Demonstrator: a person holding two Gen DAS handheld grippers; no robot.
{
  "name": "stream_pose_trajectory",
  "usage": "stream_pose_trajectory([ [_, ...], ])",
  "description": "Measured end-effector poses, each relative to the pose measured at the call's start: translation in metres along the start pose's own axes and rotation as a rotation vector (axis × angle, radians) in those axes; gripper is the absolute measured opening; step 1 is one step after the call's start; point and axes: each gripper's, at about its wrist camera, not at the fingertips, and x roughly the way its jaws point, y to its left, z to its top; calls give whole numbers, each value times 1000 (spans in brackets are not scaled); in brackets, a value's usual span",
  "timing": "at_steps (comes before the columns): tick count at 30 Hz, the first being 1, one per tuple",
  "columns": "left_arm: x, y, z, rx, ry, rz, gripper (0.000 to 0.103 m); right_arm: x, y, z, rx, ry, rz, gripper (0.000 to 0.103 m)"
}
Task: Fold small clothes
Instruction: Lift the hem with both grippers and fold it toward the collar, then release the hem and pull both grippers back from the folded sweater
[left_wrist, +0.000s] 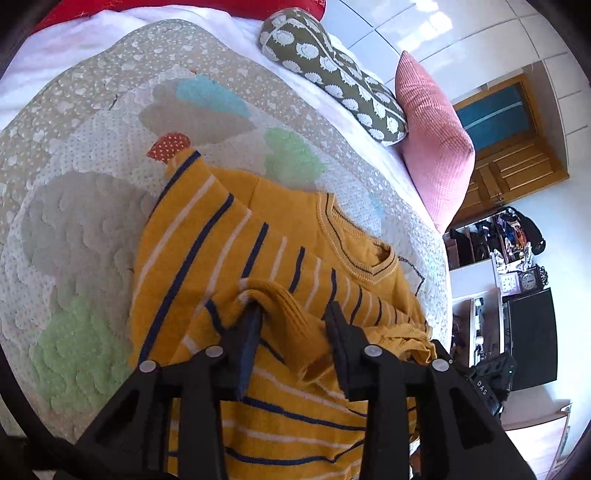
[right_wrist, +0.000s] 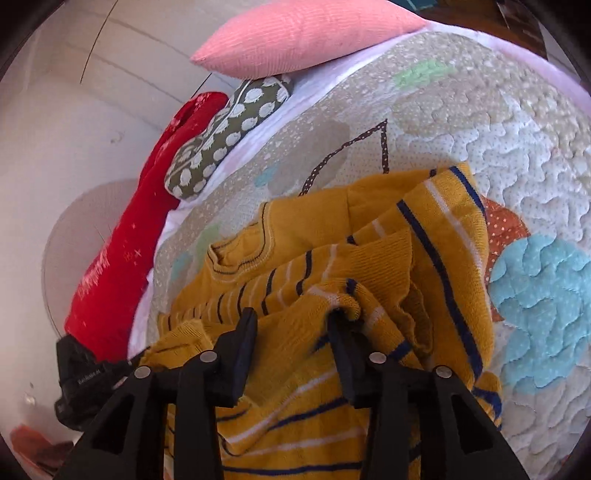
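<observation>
A mustard-yellow knit sweater (left_wrist: 229, 236) with navy and white stripes lies bunched on a quilted patchwork bedcover (left_wrist: 92, 206), its V-neck collar (left_wrist: 362, 254) facing up. My left gripper (left_wrist: 294, 314) hovers over the near part with its jaws apart. A ribbed hem drapes over the tip of the left finger (left_wrist: 253, 325), but nothing is pinched. In the right wrist view the same sweater (right_wrist: 369, 221) lies folded over itself on the bedcover (right_wrist: 480, 129). My right gripper (right_wrist: 290, 319) is open, and a fold of knit hangs on its right fingertip (right_wrist: 334, 325).
A pink cushion (left_wrist: 432, 140) and a green patterned pillow (left_wrist: 332, 74) lie along the far edge of the bed, with a red cushion (right_wrist: 140, 229) beside them. Past the bed's edge stand shelves and a dark screen (left_wrist: 532, 332). A black device (right_wrist: 85, 376) sits by the sweater's left side.
</observation>
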Motion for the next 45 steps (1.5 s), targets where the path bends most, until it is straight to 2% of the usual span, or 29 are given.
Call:
stream_pose_trajectory([
  [1,-6,2,4,-10,-24,6,45,0,-4,3,27,-10,21,51],
  [3,-18,6,12,-27,-61,14,46,-1,-6,8,54,-27,29,52],
  [6,-34,13,18,-50,-95,2,47,-9,1,10,31,-51,15,54],
  [8,-43,10,15,-26,-107,11,48,-19,8,8,-8,-82,-6,58],
  [10,-44,-2,4,57,-105,43,48,-31,16,6,-50,-115,-20,59],
  [13,-32,-31,-20,251,-61,73,48,-44,29,-3,-124,-145,-49,59],
  [16,-13,-57,-47,426,2,73,48,-43,45,-20,-227,-107,-37,59],
  [18,5,-64,-54,473,61,78,48,-30,56,-32,-288,-45,-13,59],
  [20,22,-58,-46,432,61,142,48,-10,63,-40,-330,24,-7,59],
  [22,31,-43,-28,358,23,209,48,10,65,-42,-344,68,-32,59],
  [24,33,-24,-5,282,-19,260,47,24,63,-34,-365,35,-124,59],
  [27,33,-4,15,230,-40,319,41,31,48,-11,-395,-60,-320,58],
  [29,32,6,23,220,-52,374,41,31,32,7,-347,-79,-355,58],
  [30,29,12,26,203,-49,368,41,28,27,13,-322,-89,-362,58],
  [35,0,32,27,99,-46,245,42,-3,21,19,-266,-148,-335,60],
  [37,-17,36,20,102,-44,226,42,-22,16,16,-246,-170,-333,61],
  [41,-48,47,-5,124,-45,194,52,-64,0,-6,-228,-174,-287,62],
  [45,-57,53,-42,203,6,150,58,-104,-24,-40,-221,-169,-271,63],
])
